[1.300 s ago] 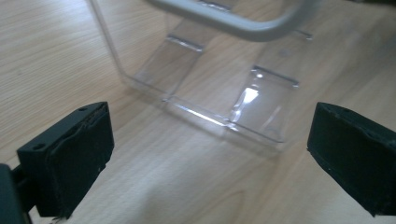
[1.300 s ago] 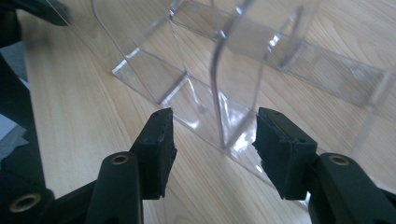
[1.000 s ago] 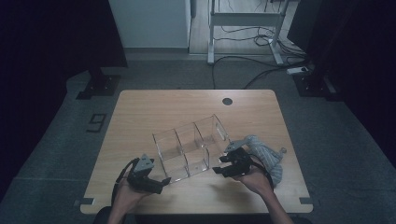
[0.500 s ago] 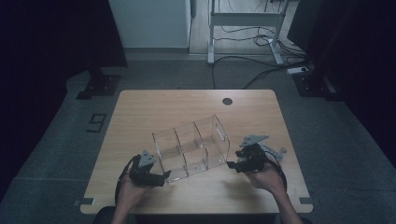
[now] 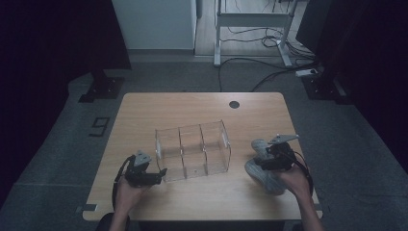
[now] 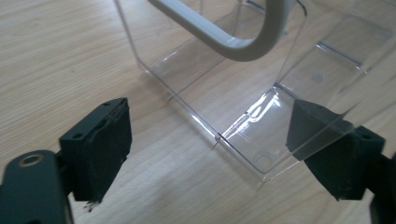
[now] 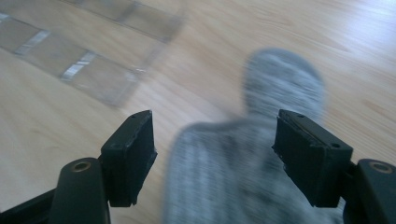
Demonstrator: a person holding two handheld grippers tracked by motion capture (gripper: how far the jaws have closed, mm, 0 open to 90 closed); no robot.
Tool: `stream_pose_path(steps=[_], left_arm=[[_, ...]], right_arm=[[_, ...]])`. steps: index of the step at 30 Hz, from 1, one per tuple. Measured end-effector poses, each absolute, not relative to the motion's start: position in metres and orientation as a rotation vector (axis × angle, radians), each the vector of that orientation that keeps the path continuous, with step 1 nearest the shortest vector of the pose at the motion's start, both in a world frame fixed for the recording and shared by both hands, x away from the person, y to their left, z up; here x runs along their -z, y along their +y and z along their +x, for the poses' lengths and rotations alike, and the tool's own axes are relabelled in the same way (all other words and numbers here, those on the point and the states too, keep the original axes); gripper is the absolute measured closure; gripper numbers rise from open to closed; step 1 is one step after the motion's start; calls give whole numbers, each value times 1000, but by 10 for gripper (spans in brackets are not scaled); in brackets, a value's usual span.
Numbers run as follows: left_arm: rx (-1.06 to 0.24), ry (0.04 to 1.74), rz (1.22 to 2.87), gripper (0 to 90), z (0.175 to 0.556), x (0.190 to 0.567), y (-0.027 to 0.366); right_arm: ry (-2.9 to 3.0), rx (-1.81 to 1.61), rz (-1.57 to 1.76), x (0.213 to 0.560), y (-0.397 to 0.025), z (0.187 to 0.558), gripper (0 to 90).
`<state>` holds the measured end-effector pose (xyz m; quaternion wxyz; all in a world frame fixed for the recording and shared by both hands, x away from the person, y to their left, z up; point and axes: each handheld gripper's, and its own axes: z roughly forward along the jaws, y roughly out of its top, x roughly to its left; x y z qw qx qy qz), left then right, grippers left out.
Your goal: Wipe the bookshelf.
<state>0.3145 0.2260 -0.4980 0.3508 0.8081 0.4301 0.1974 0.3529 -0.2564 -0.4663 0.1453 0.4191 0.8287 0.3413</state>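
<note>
In the right gripper view the grey knitted sock (image 7: 261, 154) is smeared by motion blur, so its weave and edges cannot be made out, and its lower part runs off the bottom edge. The clear plastic three-compartment organiser box (image 7: 88, 51) is blurred there too and cut by the top and left edges. In the left gripper view the same box (image 6: 233, 88) is cropped at the top and right, and one black jaw sits behind its transparent wall. A pale grey curved bar (image 6: 233, 37) is reflected or seen through it; which, I cannot tell.
</note>
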Motion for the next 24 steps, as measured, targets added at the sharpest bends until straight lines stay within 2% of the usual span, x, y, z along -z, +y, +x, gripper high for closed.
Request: stream_pose_path(steps=[5, 10, 14, 17, 24], left_arm=[[-516, 1081, 2109, 183, 316, 496, 212], [-534, 1131, 2115, 360, 320, 494, 208], [-536, 1144, 2124, 463, 321, 494, 208], [-526, 1154, 2124, 534, 324, 494, 212], [-537, 1183, 2121, 637, 332, 494, 220]], right_arm=[[2386, -930, 1279, 482, -271, 359, 266], [2392, -891, 1375, 499, -277, 365, 264], [2430, -817, 1401, 510, -277, 368, 215], [2482, -775, 1408, 518, -276, 370, 173], [2495, -696, 1380, 524, -273, 369, 217]])
